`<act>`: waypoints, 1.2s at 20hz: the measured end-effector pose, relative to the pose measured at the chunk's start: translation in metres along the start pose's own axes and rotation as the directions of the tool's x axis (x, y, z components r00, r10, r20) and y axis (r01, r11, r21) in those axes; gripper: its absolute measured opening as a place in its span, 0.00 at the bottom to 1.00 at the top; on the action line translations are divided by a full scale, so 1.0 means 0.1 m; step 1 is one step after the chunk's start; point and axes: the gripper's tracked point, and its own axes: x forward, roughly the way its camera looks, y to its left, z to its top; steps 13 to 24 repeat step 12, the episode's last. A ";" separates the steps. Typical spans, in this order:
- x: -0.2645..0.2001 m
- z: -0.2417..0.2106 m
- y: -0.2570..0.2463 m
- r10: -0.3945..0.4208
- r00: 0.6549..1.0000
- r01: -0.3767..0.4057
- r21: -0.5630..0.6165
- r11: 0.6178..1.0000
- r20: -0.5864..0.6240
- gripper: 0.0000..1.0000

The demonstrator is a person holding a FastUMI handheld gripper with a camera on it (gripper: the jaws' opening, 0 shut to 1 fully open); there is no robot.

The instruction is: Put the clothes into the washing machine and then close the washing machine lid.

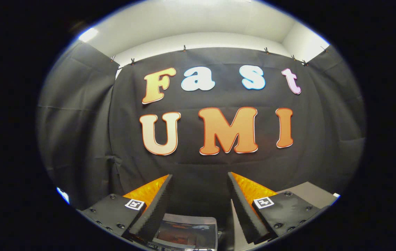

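Gripper view — gripper (200,181) fingers apart, glossy washing machine lid (187,232) below.

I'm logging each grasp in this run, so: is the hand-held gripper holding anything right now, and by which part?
Nothing is held. The hand-held gripper is open, its fingers spread apart with only the booth wall's black cloth showing between them.

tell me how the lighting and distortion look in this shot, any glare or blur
Gripper view: strong fisheye bowing at the cloth wall edges; bright ceiling light glare at upper left; the shiny panel between the open claw fingers catches reflections and looks soft; the backdrop centre stays sharp.
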 end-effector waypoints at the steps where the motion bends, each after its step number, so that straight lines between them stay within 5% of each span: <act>1: -0.07 0.08 -0.12 -0.009 1.000 0.009 0.004 1.000 0.009 0.98; 12: -0.73 0.17 -1.47 -0.128 0.992 0.128 0.013 0.992 0.018 0.98; 24: -0.73 0.17 -1.47 -0.128 0.992 0.128 0.013 0.992 0.018 0.98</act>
